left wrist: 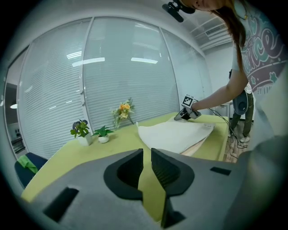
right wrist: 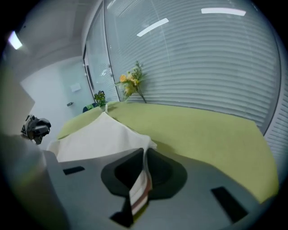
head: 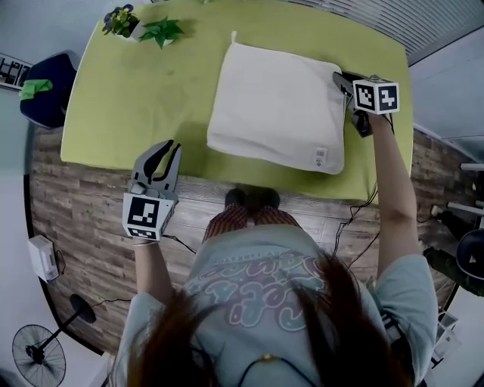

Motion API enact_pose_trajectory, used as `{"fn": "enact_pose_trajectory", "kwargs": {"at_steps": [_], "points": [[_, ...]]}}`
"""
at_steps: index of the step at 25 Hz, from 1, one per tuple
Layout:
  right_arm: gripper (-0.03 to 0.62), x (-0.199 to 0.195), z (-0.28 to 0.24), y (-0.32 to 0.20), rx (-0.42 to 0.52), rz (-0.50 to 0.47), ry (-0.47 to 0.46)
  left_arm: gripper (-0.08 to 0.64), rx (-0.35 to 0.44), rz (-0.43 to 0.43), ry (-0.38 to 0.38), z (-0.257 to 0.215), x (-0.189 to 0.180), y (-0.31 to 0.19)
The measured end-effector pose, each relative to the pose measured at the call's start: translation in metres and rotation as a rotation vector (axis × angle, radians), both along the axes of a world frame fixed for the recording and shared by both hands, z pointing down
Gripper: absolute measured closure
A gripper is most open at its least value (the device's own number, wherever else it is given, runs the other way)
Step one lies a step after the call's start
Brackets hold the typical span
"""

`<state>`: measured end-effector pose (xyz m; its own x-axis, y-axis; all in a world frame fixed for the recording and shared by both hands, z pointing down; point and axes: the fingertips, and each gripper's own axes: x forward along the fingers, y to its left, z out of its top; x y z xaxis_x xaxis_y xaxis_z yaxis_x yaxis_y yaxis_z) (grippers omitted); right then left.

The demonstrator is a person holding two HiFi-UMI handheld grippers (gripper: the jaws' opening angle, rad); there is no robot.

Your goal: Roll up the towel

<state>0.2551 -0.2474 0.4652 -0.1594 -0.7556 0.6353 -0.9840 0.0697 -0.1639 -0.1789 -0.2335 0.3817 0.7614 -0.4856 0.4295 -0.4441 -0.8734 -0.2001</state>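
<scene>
A white folded towel [head: 276, 106] lies flat on the right half of the green table [head: 128, 98]. My right gripper [head: 342, 78] is at the towel's far right corner, shut on its striped edge [right wrist: 140, 188], which runs up between the jaws; the towel [right wrist: 96, 137] spreads away to the left. My left gripper [head: 171, 148] hovers over the table's near edge, left of the towel and apart from it. Its jaws [left wrist: 147, 155] are shut with nothing in them. The towel [left wrist: 173, 134] and the right gripper [left wrist: 186, 114] show beyond it.
Two small potted plants [head: 121, 20] [head: 161, 32] stand at the table's far left corner, and a vase of flowers [left wrist: 122, 110] at the far edge. A blue chair [head: 47, 89] is left of the table. A fan [head: 38, 355] and cables lie on the wooden floor.
</scene>
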Motion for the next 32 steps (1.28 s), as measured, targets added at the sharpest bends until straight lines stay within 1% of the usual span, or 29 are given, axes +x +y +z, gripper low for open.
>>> {"fn": "enact_pose_trajectory", "kwargs": {"at_steps": [2, 3, 5, 6, 8, 10, 12, 14, 16, 18, 20, 21, 22, 23, 24, 25, 26, 28, 29, 31, 32], "points": [[0.561, -0.01, -0.019, 0.001, 0.055, 0.012, 0.042, 0.532, 0.009, 0.013, 0.005, -0.003, -0.001, -0.002], [0.561, -0.02, -0.033, 0.001, 0.094, 0.002, 0.072, 0.532, 0.015, 0.021, 0.009, -0.005, -0.002, -0.003], [0.564, -0.054, -0.065, 0.004, 0.184, -0.049, 0.125, 0.532, 0.022, 0.039, 0.021, -0.009, -0.002, -0.006], [0.565, -0.077, -0.082, 0.006, 0.231, -0.086, 0.14, 0.532, 0.025, 0.049, 0.026, -0.011, -0.003, -0.007], [0.565, -0.133, -0.112, 0.01, 0.31, -0.166, 0.141, 0.532, 0.033, 0.07, 0.035, -0.014, -0.004, -0.012], [0.565, -0.192, -0.127, 0.014, 0.356, -0.248, 0.12, 0.532, 0.042, 0.087, 0.043, -0.016, -0.005, -0.016], [0.563, -0.248, -0.127, 0.017, 0.37, -0.333, 0.116, 0.532, 0.044, 0.103, 0.054, -0.017, -0.007, -0.019], [0.563, -0.297, -0.116, 0.021, 0.36, -0.416, 0.159, 0.532, 0.042, 0.128, 0.06, -0.016, -0.008, -0.019], [0.563, -0.337, -0.1, 0.025, 0.34, -0.489, 0.211, 0.532, 0.045, 0.157, 0.055, -0.015, -0.01, -0.018], [0.563, -0.364, -0.083, 0.03, 0.313, -0.54, 0.242, 0.532, 0.047, 0.181, 0.054, -0.015, -0.012, -0.018], [0.562, -0.377, -0.064, 0.033, 0.277, -0.547, 0.261, 0.532, 0.037, 0.205, 0.065, -0.015, -0.014, -0.016], [0.56, -0.379, -0.055, 0.034, 0.257, -0.539, 0.252, 0.532, 0.029, 0.215, 0.072, -0.014, -0.016, -0.016], [0.553, -0.383, -0.047, 0.037, 0.236, -0.53, 0.219, 0.532, 0.022, 0.223, 0.08, -0.014, -0.018, -0.015], [0.522, -0.389, -0.038, 0.039, 0.209, -0.526, 0.163, 0.532, 0.014, 0.229, 0.087, -0.013, -0.019, -0.015], [0.444, -0.396, -0.031, 0.043, 0.185, -0.527, 0.097, 0.532, 0.008, 0.237, 0.097, -0.013, -0.02, -0.015], [0.396, -0.403, -0.027, 0.045, 0.171, -0.529, 0.04, 0.532, 0.006, 0.247, 0.107, -0.014, -0.019, -0.016], [0.386, -0.408, -0.026, 0.047, 0.171, -0.529, 0.001, 0.532, 0.01, 0.261, 0.118, -0.017, -0.015, -0.017], [0.364, -0.411, -0.036, 0.052, 0.194, -0.521, -0.061, 0.532, 0.04, 0.292, 0.14, -0.028, 0.002, -0.023], [0.362, -0.408, -0.048, 0.056, 0.22, -0.508, -0.101, 0.532, 0.059, 0.307, 0.155, -0.036, 0.015, -0.027], [0.364, -0.394, -0.084, 0.064, 0.304, -0.456, -0.164, 0.532, 0.082, 0.327, 0.186, -0.052, 0.045, -0.037], [0.365, -0.379, -0.102, 0.069, 0.348, -0.417, -0.159, 0.532, 0.087, 0.336, 0.196, -0.058, 0.062, -0.042]]}}
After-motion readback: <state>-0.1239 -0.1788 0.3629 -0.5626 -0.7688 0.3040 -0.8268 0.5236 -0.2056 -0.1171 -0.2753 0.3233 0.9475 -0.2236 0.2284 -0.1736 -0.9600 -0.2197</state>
